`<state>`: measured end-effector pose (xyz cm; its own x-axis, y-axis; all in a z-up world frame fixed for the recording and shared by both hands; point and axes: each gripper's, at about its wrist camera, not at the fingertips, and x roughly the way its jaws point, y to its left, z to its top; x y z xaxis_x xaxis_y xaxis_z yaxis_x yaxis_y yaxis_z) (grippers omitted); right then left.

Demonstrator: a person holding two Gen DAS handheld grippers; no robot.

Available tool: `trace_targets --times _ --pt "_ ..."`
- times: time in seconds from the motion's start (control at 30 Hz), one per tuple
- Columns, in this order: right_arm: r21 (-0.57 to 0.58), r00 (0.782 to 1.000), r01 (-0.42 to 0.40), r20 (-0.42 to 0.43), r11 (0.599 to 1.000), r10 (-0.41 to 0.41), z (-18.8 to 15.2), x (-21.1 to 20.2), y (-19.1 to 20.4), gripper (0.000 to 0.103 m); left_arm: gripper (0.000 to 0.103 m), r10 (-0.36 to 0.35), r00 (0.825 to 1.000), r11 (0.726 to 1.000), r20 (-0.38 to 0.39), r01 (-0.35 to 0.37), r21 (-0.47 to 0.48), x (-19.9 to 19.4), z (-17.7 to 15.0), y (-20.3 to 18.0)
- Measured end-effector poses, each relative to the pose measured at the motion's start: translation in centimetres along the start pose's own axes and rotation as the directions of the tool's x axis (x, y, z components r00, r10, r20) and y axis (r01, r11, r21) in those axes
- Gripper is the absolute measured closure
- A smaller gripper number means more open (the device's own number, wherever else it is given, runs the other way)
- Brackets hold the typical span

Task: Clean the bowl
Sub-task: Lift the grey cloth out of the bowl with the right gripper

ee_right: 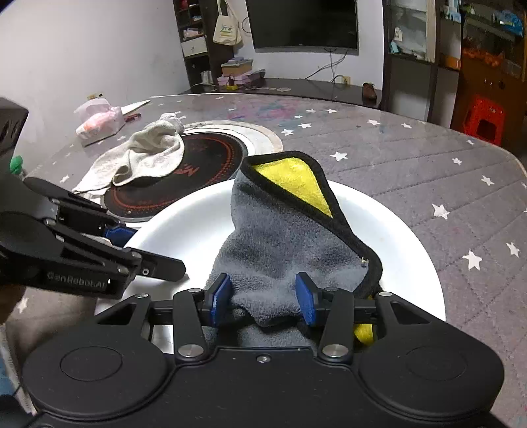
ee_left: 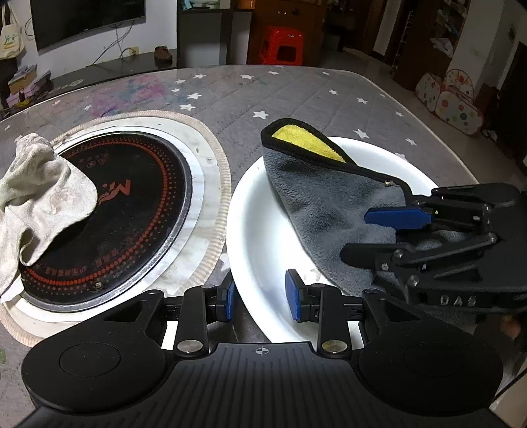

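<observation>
Gray cloth (ee_right: 283,250) between fingers; only this view shows tissue pack (ee_right: 98,123).

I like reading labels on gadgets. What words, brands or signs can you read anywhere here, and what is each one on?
"GenRobotAI": on the side of the left claw.
"DAS": raised letters on the body of the right claw.
"Mr.": red logo, seen upside down, on the black cooktop.
Small red characters ringing the cooktop's edge: too small to read.
Green print on the hanging tote bag: too blurred to read.
</observation>
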<state>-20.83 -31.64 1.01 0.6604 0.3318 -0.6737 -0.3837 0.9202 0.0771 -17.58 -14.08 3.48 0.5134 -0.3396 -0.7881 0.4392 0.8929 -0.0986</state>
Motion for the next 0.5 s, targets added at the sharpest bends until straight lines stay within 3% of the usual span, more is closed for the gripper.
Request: trace_targets --times 0.17,0.33,0.5 --pt "-0.032 1.0 0.024 0.007 0.999 -0.024 -0.3 0.1 0.2 0.06 0.071 0.002 1.0 1.0 -0.003 -0.002 -0.002 0.0 0.1 -0.1" --pt "-0.048 0.999 0.05 0.022 0.998 -0.049 -0.4 -0.2 -0.4 0.078 0.072 0.013 1.0 1.0 -0.01 -0.013 0.005 0.0 0.3 -0.2" --pt "-0.033 0.992 0.11 0.069 0.993 -0.107 -0.9 -1.1 -1.2 0.081 0.074 0.019 1.0 1.0 0.013 -0.019 0.022 -0.2 0.8 -0.3"
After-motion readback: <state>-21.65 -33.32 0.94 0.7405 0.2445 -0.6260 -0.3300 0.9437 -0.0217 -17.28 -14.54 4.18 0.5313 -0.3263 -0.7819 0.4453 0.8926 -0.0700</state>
